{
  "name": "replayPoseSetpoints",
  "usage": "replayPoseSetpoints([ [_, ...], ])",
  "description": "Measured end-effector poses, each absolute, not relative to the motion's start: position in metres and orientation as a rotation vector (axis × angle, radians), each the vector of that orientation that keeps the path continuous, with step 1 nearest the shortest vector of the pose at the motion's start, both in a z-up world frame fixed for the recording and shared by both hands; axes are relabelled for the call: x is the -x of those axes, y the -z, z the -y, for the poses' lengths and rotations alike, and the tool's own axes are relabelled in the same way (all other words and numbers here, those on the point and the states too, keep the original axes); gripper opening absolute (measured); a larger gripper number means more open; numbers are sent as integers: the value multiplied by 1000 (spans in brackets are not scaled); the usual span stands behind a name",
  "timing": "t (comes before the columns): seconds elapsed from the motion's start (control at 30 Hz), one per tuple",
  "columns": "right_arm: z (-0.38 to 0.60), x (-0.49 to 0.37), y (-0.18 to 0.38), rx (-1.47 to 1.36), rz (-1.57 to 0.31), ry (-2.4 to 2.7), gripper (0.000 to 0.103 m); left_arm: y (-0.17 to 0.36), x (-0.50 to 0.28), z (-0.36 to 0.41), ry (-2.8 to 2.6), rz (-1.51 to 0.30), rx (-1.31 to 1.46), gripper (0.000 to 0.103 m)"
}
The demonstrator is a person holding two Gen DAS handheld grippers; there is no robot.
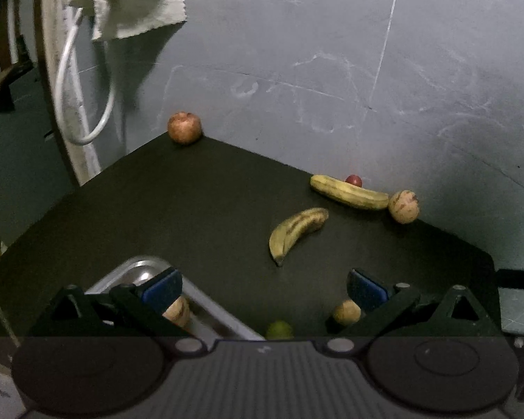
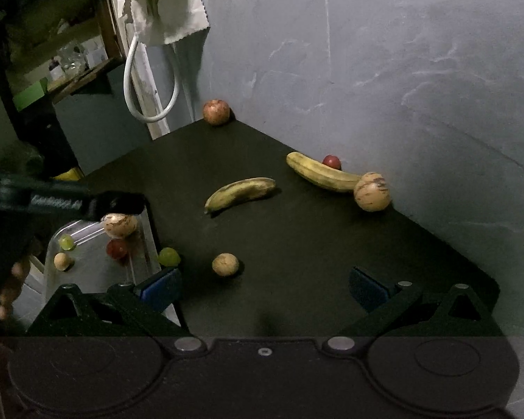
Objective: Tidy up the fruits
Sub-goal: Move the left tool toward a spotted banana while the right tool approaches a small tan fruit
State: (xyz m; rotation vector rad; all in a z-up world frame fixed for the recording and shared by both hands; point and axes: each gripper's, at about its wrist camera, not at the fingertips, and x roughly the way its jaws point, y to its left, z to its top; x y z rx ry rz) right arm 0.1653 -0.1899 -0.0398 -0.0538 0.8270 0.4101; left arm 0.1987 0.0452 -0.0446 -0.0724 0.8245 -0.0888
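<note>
The left tongs (image 1: 263, 288) hang low over the near left part of the dark counter (image 1: 192, 209), pointing toward the far wall, fingers spread wide and holding nothing. In the right wrist view they reach in from 9 o'clock, above the metal tray (image 2: 87, 279). The right tongs (image 2: 263, 288) sit back at the near edge, also spread wide and empty, with open counter ahead of them.

The tray lies at 8 o'clock on the counter, its right rim close to the left tongs' left finger. Inside it rest a striped round fruit (image 2: 120, 225), a red grape (image 2: 117, 248), a green grape (image 2: 66, 242) and a small tan fruit (image 2: 62, 261). Another green grape (image 2: 168, 256) sits just outside the tray's right rim, and a tan round fruit (image 2: 225, 264) lies near it on the counter.

Toward 12 o'clock one banana (image 2: 241, 192) lies alone in the middle. A second banana (image 2: 323, 174) lies along the wall at 2 o'clock, a red fruit (image 2: 332, 161) behind it and a striped melon-like fruit (image 2: 371, 192) touching its right end. An apple (image 2: 216, 112) sits at the far corner, against the wall.
</note>
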Motion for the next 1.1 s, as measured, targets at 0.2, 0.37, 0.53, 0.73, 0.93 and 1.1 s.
replayPoseSetpoints([
  [0.2, 168, -180, 50, 54, -843, -399, 101, 55, -231, -51, 130, -834, 58, 102],
  [0.37, 158, -189, 59, 62, -863, -391, 101, 67, -237, -53, 178, -851, 42, 102],
  [0.53, 156, -191, 68, 59, -885, -385, 100, 79, -240, -53, 191, -880, 53, 102],
  [0.73, 151, -194, 77, 61, -899, -387, 97, 91, -261, -38, 235, -893, 41, 102],
  [0.93, 140, -201, 88, 76, -907, -402, 92, 107, -290, -22, 285, -885, 28, 100],
  [1.1, 128, -205, 97, 89, -912, -427, 89, 120, -310, -18, 306, -898, 19, 97],
])
